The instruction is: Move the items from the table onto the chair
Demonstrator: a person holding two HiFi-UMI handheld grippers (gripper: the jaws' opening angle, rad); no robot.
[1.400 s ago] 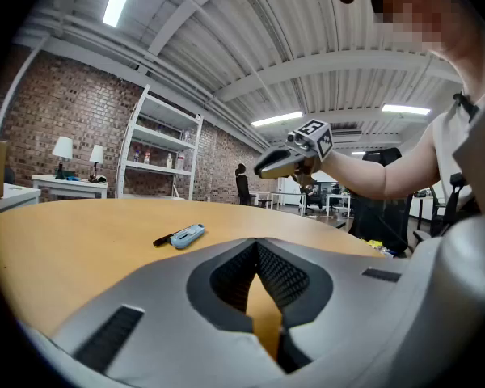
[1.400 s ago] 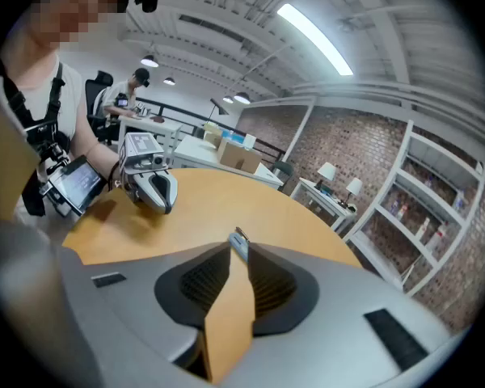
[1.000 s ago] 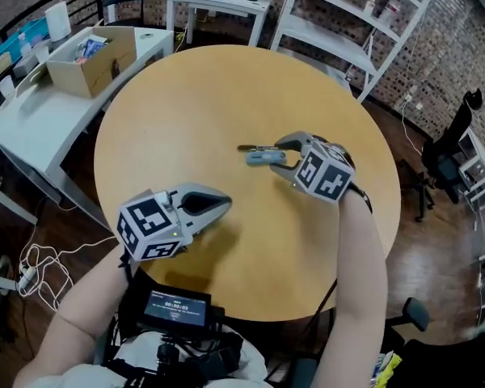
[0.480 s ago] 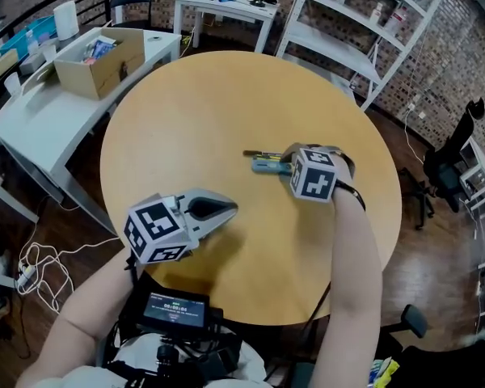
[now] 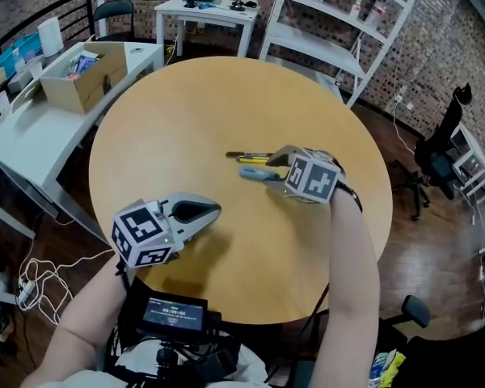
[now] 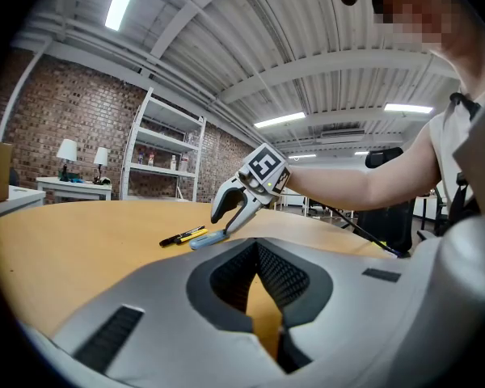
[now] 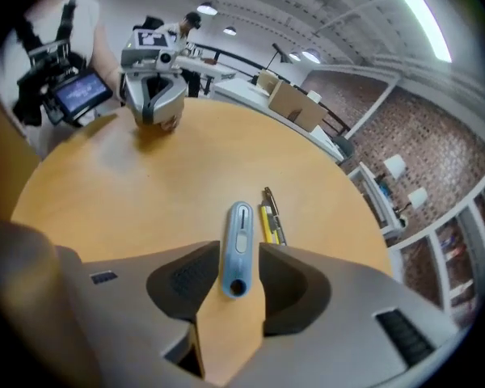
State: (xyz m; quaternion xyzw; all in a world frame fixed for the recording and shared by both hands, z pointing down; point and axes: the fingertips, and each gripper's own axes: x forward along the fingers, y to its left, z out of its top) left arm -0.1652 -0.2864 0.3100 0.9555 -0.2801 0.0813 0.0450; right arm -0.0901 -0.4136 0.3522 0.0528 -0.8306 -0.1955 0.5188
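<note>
A light blue utility cutter (image 5: 255, 175) lies on the round wooden table (image 5: 186, 111), beside a black pen and a yellow pen (image 5: 246, 157). My right gripper (image 5: 270, 168) stands over the cutter's near end. In the right gripper view the cutter (image 7: 239, 233) sits between the jaws with thin gaps on both sides, and the jaws are opening. The pens (image 7: 272, 217) lie just right of it. My left gripper (image 5: 217, 209) hovers over the table's near left part, shut with nothing in it. The left gripper view shows the right gripper (image 6: 226, 221) at the cutter (image 6: 208, 238).
A grey side table with a cardboard box (image 5: 81, 75) stands at the left. White shelving (image 5: 347, 23) and a white desk (image 5: 206, 10) are behind the round table. A black office chair (image 5: 436, 156) stands at the right, another chair (image 5: 113, 10) at the far left.
My right gripper has dropped closer to the cutter, whose near end now lies between its jaws. The left gripper has barely moved.
</note>
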